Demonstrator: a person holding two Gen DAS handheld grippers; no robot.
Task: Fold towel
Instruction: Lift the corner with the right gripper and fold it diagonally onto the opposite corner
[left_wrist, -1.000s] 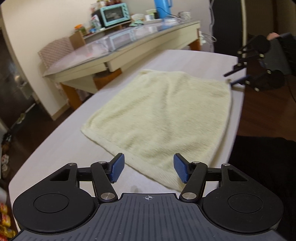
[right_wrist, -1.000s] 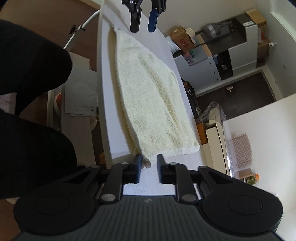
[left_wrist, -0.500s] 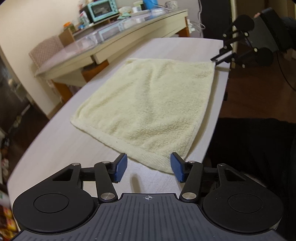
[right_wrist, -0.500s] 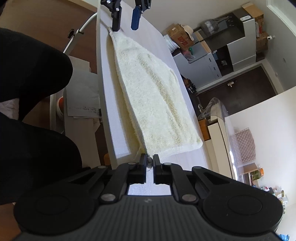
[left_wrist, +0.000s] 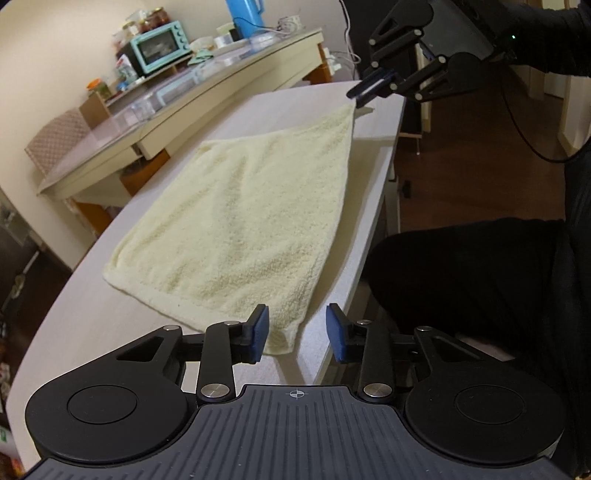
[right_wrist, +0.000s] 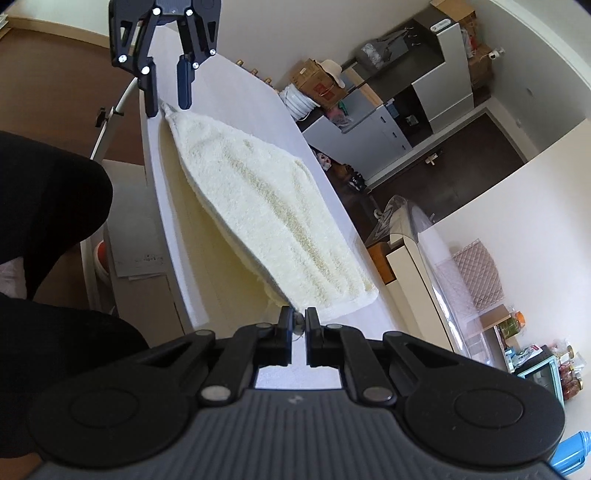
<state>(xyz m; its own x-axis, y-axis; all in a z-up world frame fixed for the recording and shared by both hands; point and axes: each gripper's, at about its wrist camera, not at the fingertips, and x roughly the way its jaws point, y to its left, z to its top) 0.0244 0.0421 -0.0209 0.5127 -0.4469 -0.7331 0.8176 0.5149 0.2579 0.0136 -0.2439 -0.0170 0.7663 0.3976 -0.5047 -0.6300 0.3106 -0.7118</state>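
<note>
**One towel corner pinched, the other sits between parted pads**

Your right tool (right_wrist: 299, 325) is clenched on a corner of the pale yellow towel (left_wrist: 243, 229), and that corner is off the white worktop (left_wrist: 85, 317) with the cloth sloping away from its tips. The rest of the towel lies spread on the worktop, running from your right tool toward your left. From the left wrist view you can see the right tool (left_wrist: 364, 90) up and to the right, its tips tight on the raised point of cloth.

Your left tool (left_wrist: 297, 328) has its jaws partly parted, and they have just been closing. The near corner of the towel sits between the blue pads (left_wrist: 260, 330), touching or just beside the left-hand one; the right-hand pad stands clear of the cloth, so nothing is gripped there. In the right wrist view the left tool (right_wrist: 168, 96) hangs just above that far corner.

Right of your left tool, past the worktop's edge, there's a dark-clothed leg (left_wrist: 465, 273) close by. Ahead and to the left stands a second long table (left_wrist: 207, 96) carrying a teal toaster oven (left_wrist: 157, 46), a blue jug (left_wrist: 245, 13) and small jars; I can't tell what the jars hold. Nothing lies on the towel.
</note>
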